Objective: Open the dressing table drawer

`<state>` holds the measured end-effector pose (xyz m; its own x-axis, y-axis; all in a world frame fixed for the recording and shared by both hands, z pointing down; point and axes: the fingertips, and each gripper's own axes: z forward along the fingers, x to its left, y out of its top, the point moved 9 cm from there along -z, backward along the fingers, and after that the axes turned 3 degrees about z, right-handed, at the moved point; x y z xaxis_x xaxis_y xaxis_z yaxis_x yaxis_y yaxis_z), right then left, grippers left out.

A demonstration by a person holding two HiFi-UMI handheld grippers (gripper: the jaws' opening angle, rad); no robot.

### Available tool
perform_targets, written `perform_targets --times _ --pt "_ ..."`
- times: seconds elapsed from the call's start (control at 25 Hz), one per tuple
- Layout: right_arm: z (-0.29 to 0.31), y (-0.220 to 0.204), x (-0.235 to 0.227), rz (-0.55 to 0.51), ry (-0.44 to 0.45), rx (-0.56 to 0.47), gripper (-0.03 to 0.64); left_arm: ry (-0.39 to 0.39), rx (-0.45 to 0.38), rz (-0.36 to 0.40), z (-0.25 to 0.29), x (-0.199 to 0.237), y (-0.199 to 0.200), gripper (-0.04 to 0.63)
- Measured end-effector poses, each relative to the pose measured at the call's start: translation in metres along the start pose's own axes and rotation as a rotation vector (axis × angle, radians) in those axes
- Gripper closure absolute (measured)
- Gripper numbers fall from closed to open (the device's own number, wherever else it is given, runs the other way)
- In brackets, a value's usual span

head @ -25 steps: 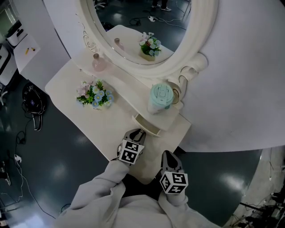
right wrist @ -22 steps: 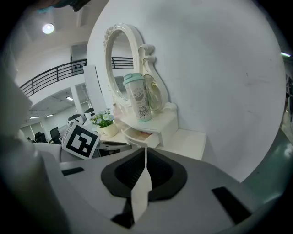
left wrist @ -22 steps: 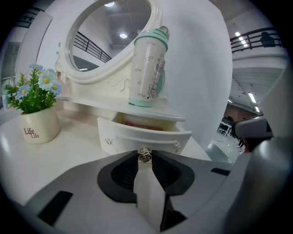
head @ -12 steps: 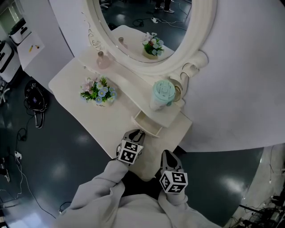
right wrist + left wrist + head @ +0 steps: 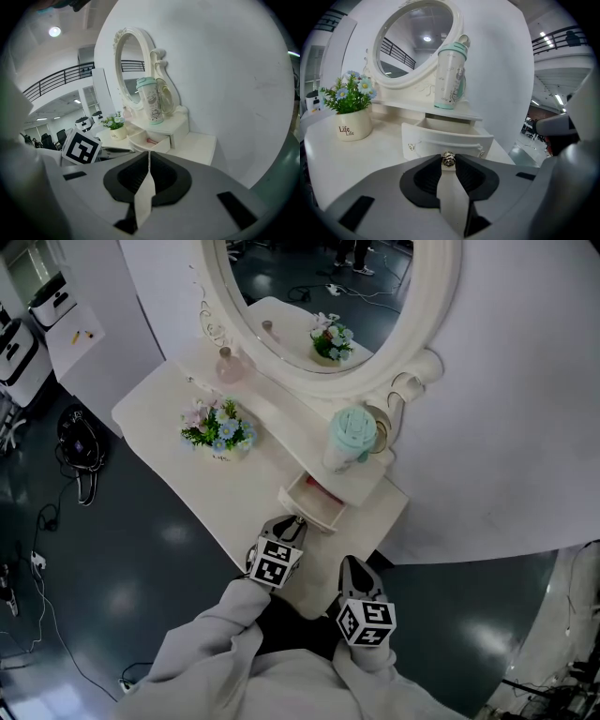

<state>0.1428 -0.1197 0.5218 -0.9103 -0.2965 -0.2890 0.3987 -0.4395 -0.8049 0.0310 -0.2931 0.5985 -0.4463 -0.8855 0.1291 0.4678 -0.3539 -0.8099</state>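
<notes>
The small white drawer point(image 5: 312, 505) under the dressing table's point(image 5: 234, 498) raised shelf stands partly pulled out, with something pink point(image 5: 318, 488) inside. My left gripper point(image 5: 289, 524) is shut on the drawer's round metal knob point(image 5: 448, 160), which shows pinched between the dark jaws in front of the drawer front point(image 5: 445, 140). My right gripper point(image 5: 356, 576) hangs off the table's front edge, to the right of the left one. Its jaws meet with nothing between them point(image 5: 149, 153). From the right gripper view the open drawer point(image 5: 150, 140) is seen ahead.
A mint-green lidded cup point(image 5: 352, 437) stands on the shelf above the drawer. A flower pot point(image 5: 217, 432) and a pink bottle point(image 5: 228, 367) sit to the left, before the oval mirror point(image 5: 309, 306). A white wall curves behind; dark floor with cables lies on the left.
The drawer has slid further out with the left gripper on its knob, and the pink thing inside now shows. The right gripper has stayed put.
</notes>
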Motion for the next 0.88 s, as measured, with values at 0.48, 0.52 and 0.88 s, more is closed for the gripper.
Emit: perform_targets --times 0.48,0.52,0.88 --pt "0.006 0.003 0.011 -0.036 0.054 0.005 0.578 0.013 0.006 -0.051 -0.014 0.001 -0.009 0.459" --pt "0.008 0.005 0.012 -0.039 0.062 0.007 0.578 0.015 0.005 -0.06 -0.017 0.003 -0.008 0.448" --pt "0.025 0.009 0.025 -0.083 0.168 0.039 0.578 0.068 -0.019 -0.16 -0.051 0.008 -0.021 0.41"
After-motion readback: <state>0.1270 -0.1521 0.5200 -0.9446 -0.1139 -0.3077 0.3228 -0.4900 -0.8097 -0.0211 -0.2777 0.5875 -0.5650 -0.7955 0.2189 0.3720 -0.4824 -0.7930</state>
